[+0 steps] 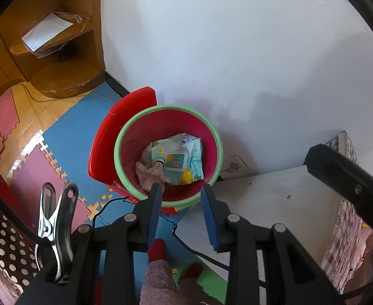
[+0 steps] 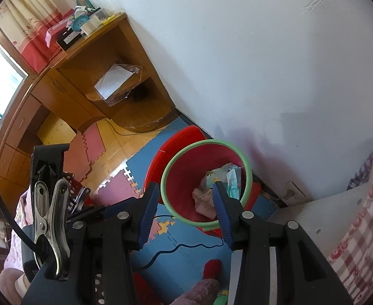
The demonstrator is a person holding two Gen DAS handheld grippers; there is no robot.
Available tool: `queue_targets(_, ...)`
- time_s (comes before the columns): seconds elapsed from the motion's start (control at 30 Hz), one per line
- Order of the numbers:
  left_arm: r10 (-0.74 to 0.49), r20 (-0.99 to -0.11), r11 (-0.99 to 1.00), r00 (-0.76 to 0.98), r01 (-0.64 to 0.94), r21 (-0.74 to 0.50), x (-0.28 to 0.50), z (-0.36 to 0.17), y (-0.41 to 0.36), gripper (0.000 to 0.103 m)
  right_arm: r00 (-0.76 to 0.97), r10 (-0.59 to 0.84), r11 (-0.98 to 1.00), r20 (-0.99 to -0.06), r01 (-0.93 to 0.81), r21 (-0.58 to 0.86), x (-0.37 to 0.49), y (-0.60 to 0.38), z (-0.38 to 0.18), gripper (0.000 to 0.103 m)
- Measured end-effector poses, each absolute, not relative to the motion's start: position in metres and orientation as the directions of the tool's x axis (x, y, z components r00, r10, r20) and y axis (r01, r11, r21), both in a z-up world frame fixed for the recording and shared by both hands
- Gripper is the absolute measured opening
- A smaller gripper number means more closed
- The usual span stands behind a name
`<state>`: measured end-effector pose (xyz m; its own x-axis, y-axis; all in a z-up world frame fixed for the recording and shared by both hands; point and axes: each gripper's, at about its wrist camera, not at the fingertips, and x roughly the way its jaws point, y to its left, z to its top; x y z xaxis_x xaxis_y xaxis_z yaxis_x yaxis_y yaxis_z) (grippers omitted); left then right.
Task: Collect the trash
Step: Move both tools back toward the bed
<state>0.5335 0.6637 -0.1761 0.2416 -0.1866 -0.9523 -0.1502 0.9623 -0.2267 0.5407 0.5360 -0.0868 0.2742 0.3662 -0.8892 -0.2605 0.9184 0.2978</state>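
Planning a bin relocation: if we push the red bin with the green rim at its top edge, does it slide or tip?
The round red plastic bin with the green rim probably tips or skids easily: it looks thin-walled and holds only a crumpled printed wrapper and a shuttlecock, so it is likely light. The foam puzzle mat may grip its base, favouring tipping.

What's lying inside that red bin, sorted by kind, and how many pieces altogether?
In the bin:
Printed wrapper: 1
Shuttlecock: 1
Pink crumpled piece: 1
Total: 3 that show; anything underneath is hidden.
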Motion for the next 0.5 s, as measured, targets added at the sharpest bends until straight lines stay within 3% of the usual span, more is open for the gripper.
queue_targets(0.5,-0.155,-0.941,0.961,0.301,-0.174,-0.214,0.498,-0.130,0.658,0.033,0.304,0.433,0.889,-0.849,-0.301,0.345,0.501,0.527,-0.050,0.045)
